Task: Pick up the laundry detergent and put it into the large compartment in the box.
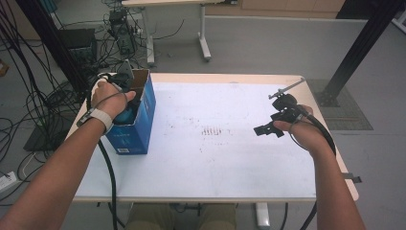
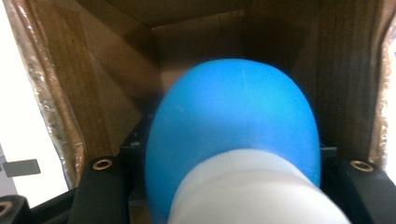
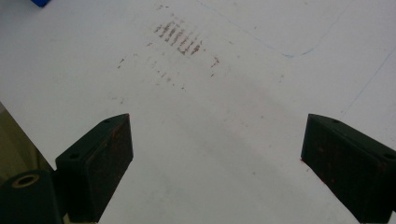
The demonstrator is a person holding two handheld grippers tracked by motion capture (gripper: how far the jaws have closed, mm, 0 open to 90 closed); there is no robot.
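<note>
An open blue cardboard box (image 1: 141, 120) stands at the table's left end. My left gripper (image 1: 125, 91) reaches down into it from above. In the left gripper view, brown cardboard walls (image 2: 107, 70) surround a smooth rounded blue thing (image 2: 233, 121) with a white ribbed end (image 2: 252, 186) nearest the camera. It sits between the two black jaws, and the left gripper (image 2: 233, 144) is shut on it. A patch of the same blue thing (image 1: 127, 116) shows inside the box under the hand. My right gripper (image 1: 265, 129) (image 3: 217, 158) hovers open over bare white tabletop at the right, holding nothing.
The white table (image 1: 215, 167) carries a patch of reddish-brown marks (image 1: 214, 131) (image 3: 180, 39) near its middle. Cables hang off the left edge (image 1: 107, 167). Behind the table are a black frame post (image 1: 356, 52), another table's legs (image 1: 203, 45) and tangled floor cables (image 1: 28, 96).
</note>
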